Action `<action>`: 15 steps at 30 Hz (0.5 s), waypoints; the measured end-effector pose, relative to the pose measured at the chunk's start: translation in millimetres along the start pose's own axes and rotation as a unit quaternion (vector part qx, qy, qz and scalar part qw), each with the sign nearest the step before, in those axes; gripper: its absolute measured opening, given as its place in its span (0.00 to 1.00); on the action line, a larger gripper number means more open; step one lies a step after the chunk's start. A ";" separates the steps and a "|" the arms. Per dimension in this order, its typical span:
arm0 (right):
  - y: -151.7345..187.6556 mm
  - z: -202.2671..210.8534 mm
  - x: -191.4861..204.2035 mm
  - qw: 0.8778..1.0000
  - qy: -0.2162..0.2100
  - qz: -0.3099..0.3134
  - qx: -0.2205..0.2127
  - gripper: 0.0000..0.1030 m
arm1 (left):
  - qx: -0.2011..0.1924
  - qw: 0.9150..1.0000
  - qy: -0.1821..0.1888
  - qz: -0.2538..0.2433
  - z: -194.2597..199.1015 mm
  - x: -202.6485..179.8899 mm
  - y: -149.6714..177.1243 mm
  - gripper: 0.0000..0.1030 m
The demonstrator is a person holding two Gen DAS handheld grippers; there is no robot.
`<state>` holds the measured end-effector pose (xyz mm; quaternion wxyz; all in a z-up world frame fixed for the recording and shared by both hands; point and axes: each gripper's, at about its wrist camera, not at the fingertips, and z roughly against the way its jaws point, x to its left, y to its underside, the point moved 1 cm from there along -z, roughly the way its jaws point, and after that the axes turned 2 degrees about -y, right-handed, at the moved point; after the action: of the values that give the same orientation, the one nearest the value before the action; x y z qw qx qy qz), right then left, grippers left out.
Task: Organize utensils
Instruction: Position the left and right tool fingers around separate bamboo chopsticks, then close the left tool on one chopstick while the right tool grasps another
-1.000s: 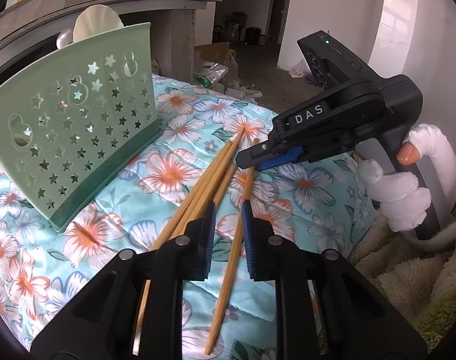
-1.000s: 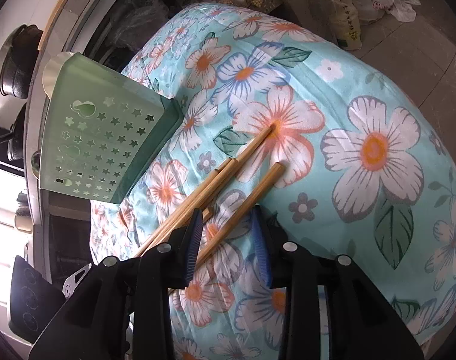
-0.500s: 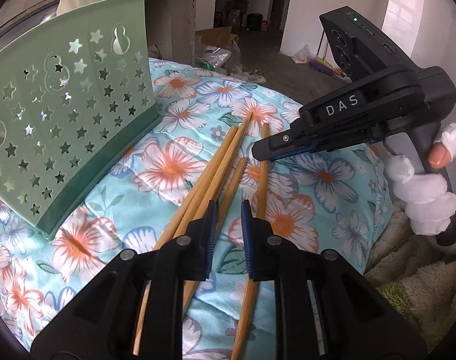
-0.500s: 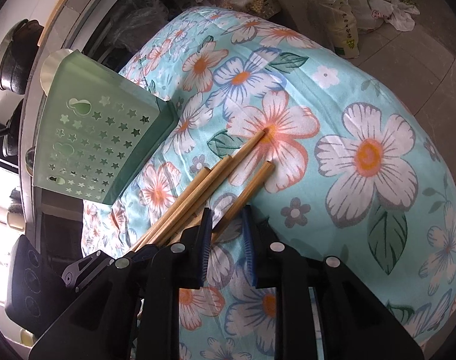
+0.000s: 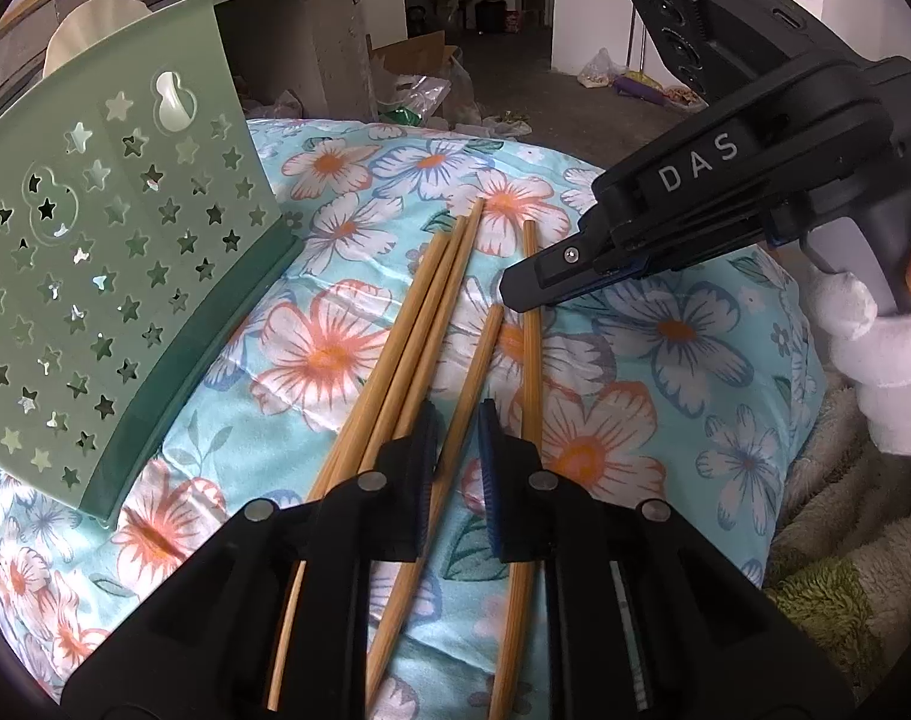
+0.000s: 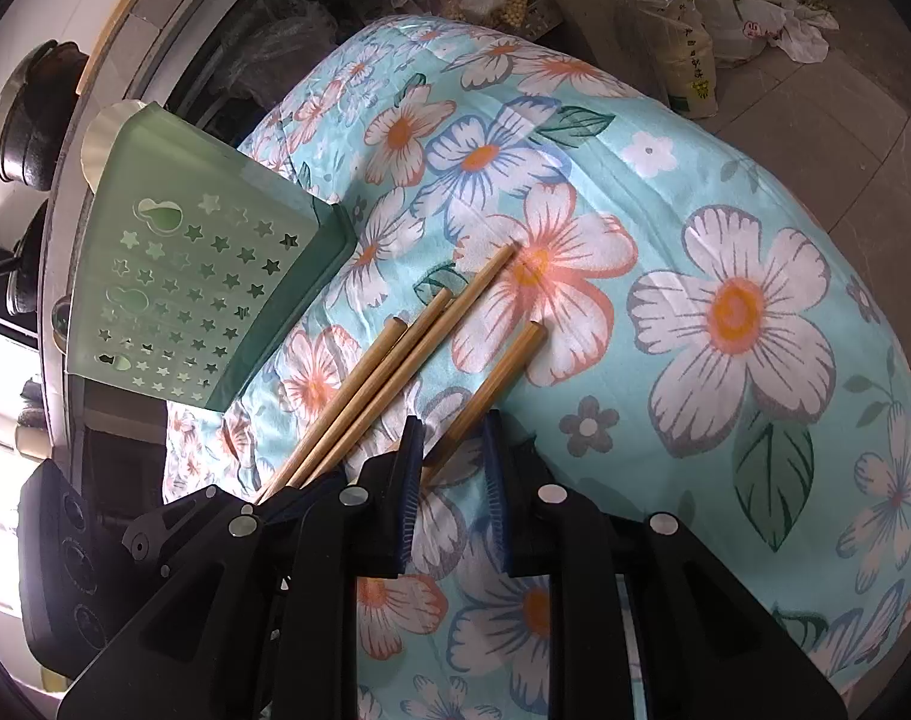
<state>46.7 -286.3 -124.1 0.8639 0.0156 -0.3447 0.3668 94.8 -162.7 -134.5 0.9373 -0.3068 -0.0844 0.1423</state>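
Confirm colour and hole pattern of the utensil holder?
Pale green utensil holder, star-shaped cutouts; clearest in the left wrist view.

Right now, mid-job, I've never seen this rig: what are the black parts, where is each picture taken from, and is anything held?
There is no robot here. A person holds a hand-gripper in each hand, and each gripper has a camera looking along its two fingers. The left wrist view looks out from the left gripper. The black tool on that picture's right side is the right gripper, held by a white-gloved hand. The right wrist view looks out from that right gripper itself. Several bamboo chopsticks lie on a floral cloth, near a green holder with star-shaped holes. Each gripper has one chopstick between its fingers, but the pads seem to stand slightly off it, so nothing looks clamped or lifted yet.
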 end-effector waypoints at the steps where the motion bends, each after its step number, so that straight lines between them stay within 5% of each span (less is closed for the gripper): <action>1: -0.5 0.7 -1.6 1.000 -0.004 -0.005 0.001 0.19 | 0.000 1.000 0.001 0.002 0.2 0.5 -0.1 0.11; 5: -4.4 3.8 -11.4 0.999 -0.025 -0.042 0.001 0.19 | -0.001 1.000 0.000 0.011 -0.5 3.4 -0.2 0.10; 15: -17.7 -3.6 -9.2 0.999 0.005 -0.048 -0.025 0.16 | -0.011 0.999 0.008 0.041 7.8 9.5 -0.5 0.09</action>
<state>55.7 -303.9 -128.4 0.8826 0.0086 -0.3479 0.3160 101.9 -155.8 -127.3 0.9280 -0.3212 -0.0661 0.1768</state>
